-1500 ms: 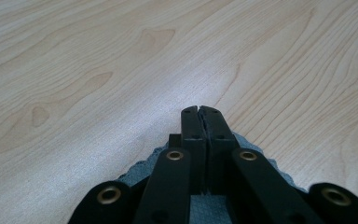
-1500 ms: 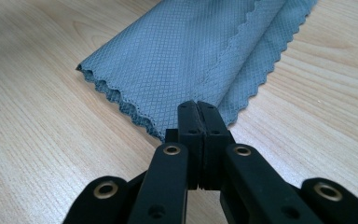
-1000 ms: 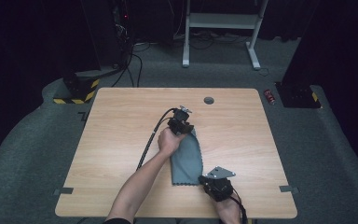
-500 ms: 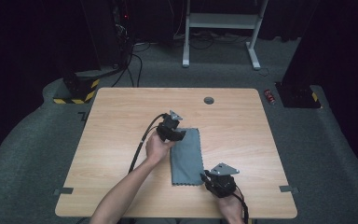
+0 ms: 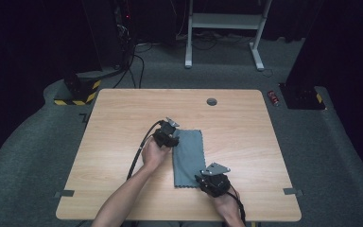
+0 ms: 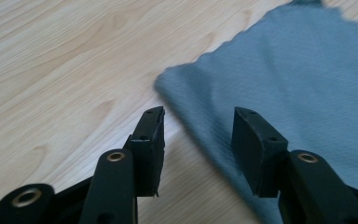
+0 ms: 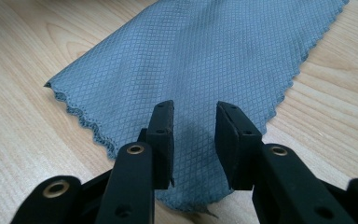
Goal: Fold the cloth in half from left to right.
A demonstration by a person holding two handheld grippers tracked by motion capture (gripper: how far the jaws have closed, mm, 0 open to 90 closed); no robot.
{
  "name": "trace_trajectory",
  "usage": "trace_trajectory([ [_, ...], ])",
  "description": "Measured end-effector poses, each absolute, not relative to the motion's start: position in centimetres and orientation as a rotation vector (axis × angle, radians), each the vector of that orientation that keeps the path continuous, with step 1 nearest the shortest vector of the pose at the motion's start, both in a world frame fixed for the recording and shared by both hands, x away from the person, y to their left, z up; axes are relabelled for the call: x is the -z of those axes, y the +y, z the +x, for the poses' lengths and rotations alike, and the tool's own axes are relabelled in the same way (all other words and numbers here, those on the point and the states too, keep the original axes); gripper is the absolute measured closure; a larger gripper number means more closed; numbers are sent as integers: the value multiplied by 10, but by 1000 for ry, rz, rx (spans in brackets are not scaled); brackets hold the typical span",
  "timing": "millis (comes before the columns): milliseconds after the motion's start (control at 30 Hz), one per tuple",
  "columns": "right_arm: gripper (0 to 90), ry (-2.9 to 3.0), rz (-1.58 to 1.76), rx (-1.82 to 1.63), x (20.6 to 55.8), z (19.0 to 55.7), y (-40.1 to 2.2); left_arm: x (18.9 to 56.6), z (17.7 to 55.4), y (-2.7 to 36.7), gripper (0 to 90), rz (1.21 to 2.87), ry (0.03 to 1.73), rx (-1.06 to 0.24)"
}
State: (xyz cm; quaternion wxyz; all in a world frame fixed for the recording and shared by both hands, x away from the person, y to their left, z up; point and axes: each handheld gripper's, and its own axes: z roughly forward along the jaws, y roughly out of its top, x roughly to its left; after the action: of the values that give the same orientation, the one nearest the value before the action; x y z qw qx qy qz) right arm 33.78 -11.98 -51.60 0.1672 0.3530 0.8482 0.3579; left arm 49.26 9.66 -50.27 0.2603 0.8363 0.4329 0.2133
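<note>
On the left of the high view, the person's left hand is holding the left tongs low over the desk, just at the far left corner of the grey cloth. In the left gripper view these tongs are standing apart with nothing pinched: one jaw is hovering over bare wood, the other over the cloth, and the cloth's left edge is running between them. The jaws have just been closing a little after opening, with no cloth caught in them.

The cloth is lying flat as a narrow folded strip near the middle of the desk, its long side running away from the person and its scalloped edges showing.

Further right, the right hand is resting the right tongs at the near right corner of the cloth. In the right gripper view these tongs are parted too, poised over the near end of the cloth without pressing it; the jaws have just been opening, and the fabric is lying loose beneath the gap.
</note>
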Motion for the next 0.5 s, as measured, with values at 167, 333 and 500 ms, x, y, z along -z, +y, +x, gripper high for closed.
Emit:
trace_trajectory([
  [167, 670, 2419, 999, -1005, 517, 340, -120, 504, 493, 109, 552, 2281, 1210, -619],
  [333, 665, 2421, 993, -1003, 517, 340, -119, 501, 491, 125, 561, 2239, 1244, -607],
  [500, 657, 2420, 990, -1005, 517, 342, -118, 494, 486, 118, 492, 2160, 1161, -489],
])
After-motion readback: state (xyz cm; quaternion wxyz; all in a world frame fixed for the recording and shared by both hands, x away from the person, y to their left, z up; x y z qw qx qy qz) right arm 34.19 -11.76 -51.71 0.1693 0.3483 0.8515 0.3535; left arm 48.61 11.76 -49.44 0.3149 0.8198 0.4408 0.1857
